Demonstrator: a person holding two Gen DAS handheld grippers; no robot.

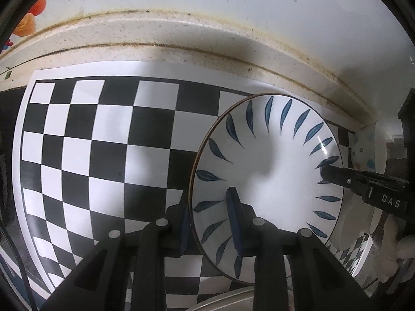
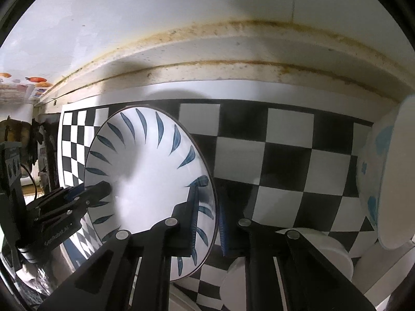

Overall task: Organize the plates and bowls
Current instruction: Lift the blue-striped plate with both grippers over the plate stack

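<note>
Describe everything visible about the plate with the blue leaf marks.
The plate is round, white and glossy, seemingly ceramic, with blue leaf strokes radiating round its sloping wall and a thin dark rim. It sits tilted over the checkerboard sheet. The left hand-held gripper clamps its near rim, and the right hand-held gripper clamps the opposite rim.

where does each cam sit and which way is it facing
Left wrist: on the left gripper, looking steeply down at the blue-leaf plate over the checkered mat; its own jaws grip the plate's rim.
Right wrist: on the right gripper, looking down likewise; its jaws grip the opposite rim.
Shared: plate, mat, and each other's gripper.
</note>
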